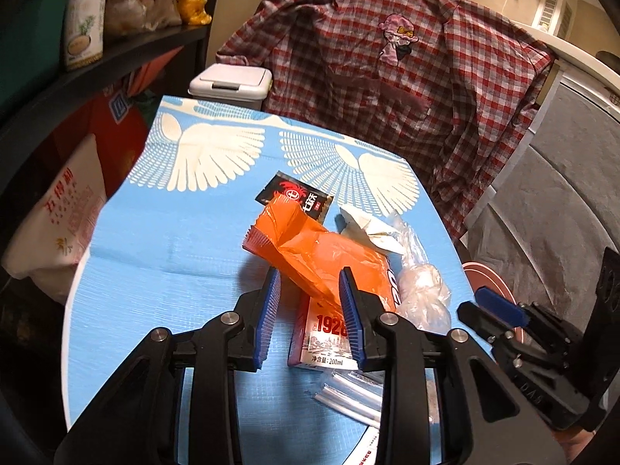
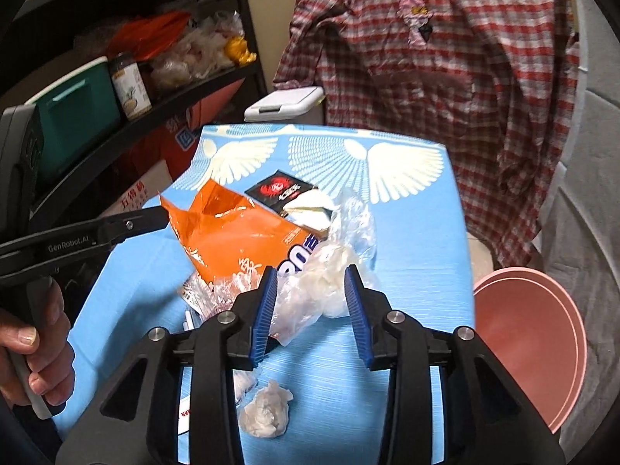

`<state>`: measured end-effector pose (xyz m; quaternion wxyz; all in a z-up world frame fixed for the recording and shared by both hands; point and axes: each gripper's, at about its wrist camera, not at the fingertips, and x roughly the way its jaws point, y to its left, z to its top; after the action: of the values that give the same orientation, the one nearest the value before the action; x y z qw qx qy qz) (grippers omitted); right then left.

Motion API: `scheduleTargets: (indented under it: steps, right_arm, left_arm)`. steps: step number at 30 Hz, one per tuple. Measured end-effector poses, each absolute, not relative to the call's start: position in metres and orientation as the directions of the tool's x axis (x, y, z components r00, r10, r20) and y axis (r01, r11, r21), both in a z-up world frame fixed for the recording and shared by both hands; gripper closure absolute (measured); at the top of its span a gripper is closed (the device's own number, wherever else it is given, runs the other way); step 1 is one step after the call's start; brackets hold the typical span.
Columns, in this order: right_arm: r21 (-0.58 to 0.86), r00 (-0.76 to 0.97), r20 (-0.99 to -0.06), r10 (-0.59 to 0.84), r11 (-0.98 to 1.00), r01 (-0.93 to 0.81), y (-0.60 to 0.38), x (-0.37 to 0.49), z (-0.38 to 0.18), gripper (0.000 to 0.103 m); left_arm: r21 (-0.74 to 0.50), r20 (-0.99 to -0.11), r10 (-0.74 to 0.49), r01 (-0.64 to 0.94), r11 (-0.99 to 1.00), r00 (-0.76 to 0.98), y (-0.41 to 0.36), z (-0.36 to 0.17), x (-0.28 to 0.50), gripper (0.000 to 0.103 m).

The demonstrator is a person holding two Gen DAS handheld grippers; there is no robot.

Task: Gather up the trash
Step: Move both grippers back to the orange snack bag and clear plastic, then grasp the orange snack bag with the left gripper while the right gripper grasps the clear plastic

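Note:
A heap of trash lies on the blue tablecloth (image 1: 155, 271). It holds an orange wrapper (image 1: 310, 255) (image 2: 232, 240), a black sachet (image 1: 294, 195), crumpled white paper (image 1: 368, 228), a small milk carton (image 1: 317, 337) and a knotted clear bag (image 1: 422, 286) (image 2: 325, 286). My left gripper (image 1: 310, 314) stands open around the wrapper's near end, above the carton. My right gripper (image 2: 312, 312) is open with the clear bag between its pads, and a gap shows at the right pad. A tissue wad (image 2: 267, 410) lies below it. The right gripper (image 1: 484, 306) also shows at the table's right edge.
A white lidded bin (image 1: 232, 79) (image 2: 283, 102) stands behind the table. A pink basin (image 2: 531, 341) sits off the right edge. A plaid shirt (image 1: 407, 77) hangs behind, and a packed black shelf (image 2: 116, 77) is on the left. A hand (image 2: 31, 348) holds the left gripper's handle.

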<state>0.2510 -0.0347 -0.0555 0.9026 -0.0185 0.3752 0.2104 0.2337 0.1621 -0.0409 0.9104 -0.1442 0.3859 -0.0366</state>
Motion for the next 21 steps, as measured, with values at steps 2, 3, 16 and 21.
scheduleTargets:
  steps: [2, 3, 16, 21]
  right_arm:
    - [0.114, 0.618, -0.699, 0.359, 0.909, -0.4, -0.031, 0.254, -0.061, 0.065]
    - [0.111, 0.613, -0.705, 0.356, 0.909, -0.401, -0.03, 0.254, -0.064, 0.065]
    - [0.097, 0.569, -0.754, 0.33, 0.911, -0.4, -0.029, 0.263, -0.082, 0.073]
    - [0.097, 0.569, -0.755, 0.327, 0.913, -0.396, -0.034, 0.261, -0.079, 0.089]
  left_arm:
    - [-0.301, -0.695, -0.186, -0.045, 0.953, 0.695, 0.163, -0.043, 0.236, 0.068]
    - [-0.304, -0.696, -0.189, -0.046, 0.952, 0.693, 0.163, -0.045, 0.238, 0.068]
    - [-0.301, -0.724, -0.193, -0.052, 0.952, 0.662, 0.159, -0.056, 0.252, 0.078]
    - [-0.283, -0.727, -0.173, -0.06, 0.957, 0.664, 0.159, -0.053, 0.249, 0.086]
